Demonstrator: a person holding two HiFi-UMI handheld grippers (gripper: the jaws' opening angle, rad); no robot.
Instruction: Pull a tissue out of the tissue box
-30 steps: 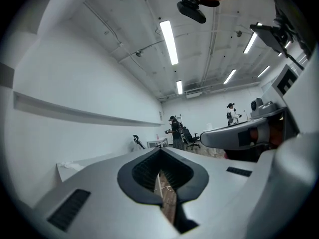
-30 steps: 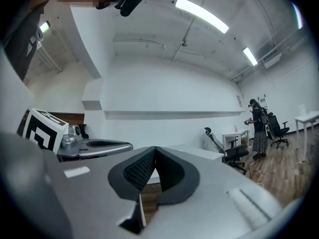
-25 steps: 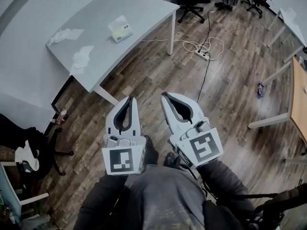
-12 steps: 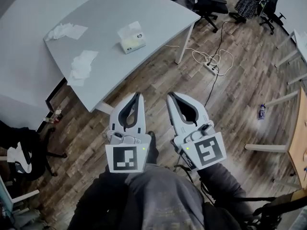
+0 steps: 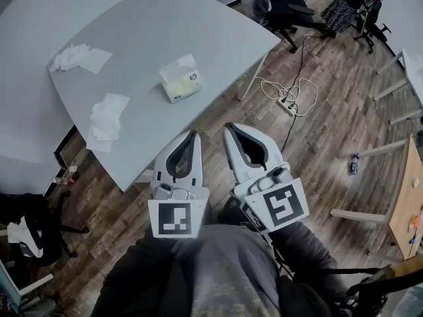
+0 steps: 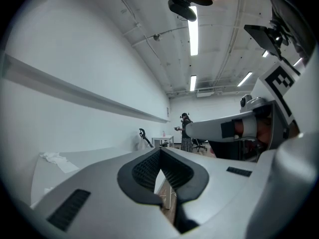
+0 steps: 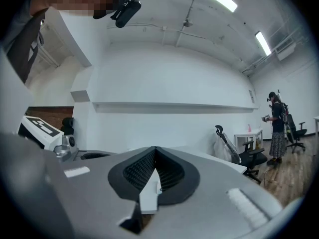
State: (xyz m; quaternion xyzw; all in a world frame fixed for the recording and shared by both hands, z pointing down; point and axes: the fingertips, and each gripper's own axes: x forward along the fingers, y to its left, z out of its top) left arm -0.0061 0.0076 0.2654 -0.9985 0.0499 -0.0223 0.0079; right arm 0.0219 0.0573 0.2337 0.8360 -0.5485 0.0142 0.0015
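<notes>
Head view: white-and-green cardboard tissue box on grey rectangular table now nearer. White left gripper and white right gripper both closed, empty. Approach only.

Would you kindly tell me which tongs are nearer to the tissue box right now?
Left. The left tongs are just short of the table, below the tissue box in the head view; the right tongs are further right.

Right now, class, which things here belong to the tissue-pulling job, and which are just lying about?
Job: tissue box, left gripper, right gripper.
Lying about: loose tissues, power strip, office chair, bottle on the floor.
</notes>
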